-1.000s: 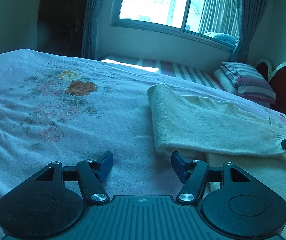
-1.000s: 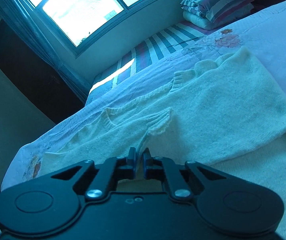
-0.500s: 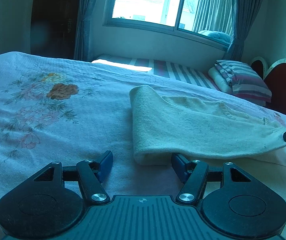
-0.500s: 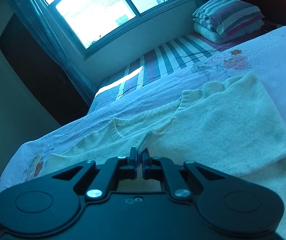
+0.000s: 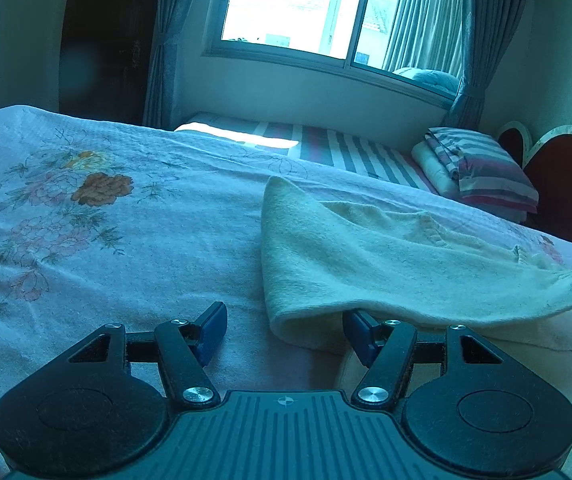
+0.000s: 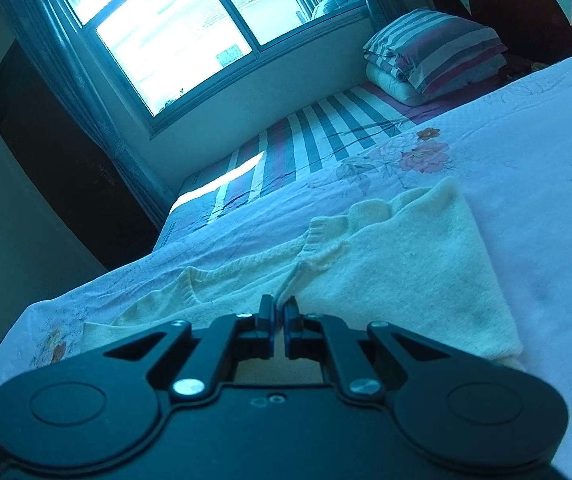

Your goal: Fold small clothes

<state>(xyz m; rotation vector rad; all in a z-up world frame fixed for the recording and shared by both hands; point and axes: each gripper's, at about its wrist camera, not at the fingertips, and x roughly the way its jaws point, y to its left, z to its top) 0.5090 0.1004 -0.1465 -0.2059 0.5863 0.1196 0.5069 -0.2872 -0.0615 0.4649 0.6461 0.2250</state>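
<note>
Left wrist view, left gripper [image 5: 284, 332] jaws spread beneath folded sweater [image 5: 385, 264], right gripper [image 6: 279, 314] jaws pinching its edge

i count 1 cream sweater [image 5: 385, 272] | 2 grippers: left gripper [image 5: 284, 330], right gripper [image 6: 279, 312] | 1 window [image 5: 325, 12] | 1 stack of folded striped bedding [image 6: 437, 56]

the wide flowery white bedspread [image 5: 134, 240] lies bare left of the folded cream knitted sweater [image 5: 385, 272]; the striped folded blanket stack [image 6: 433, 56] sits well apart, by the dark red heart-shaped headboard [image 5: 561, 176].
</note>
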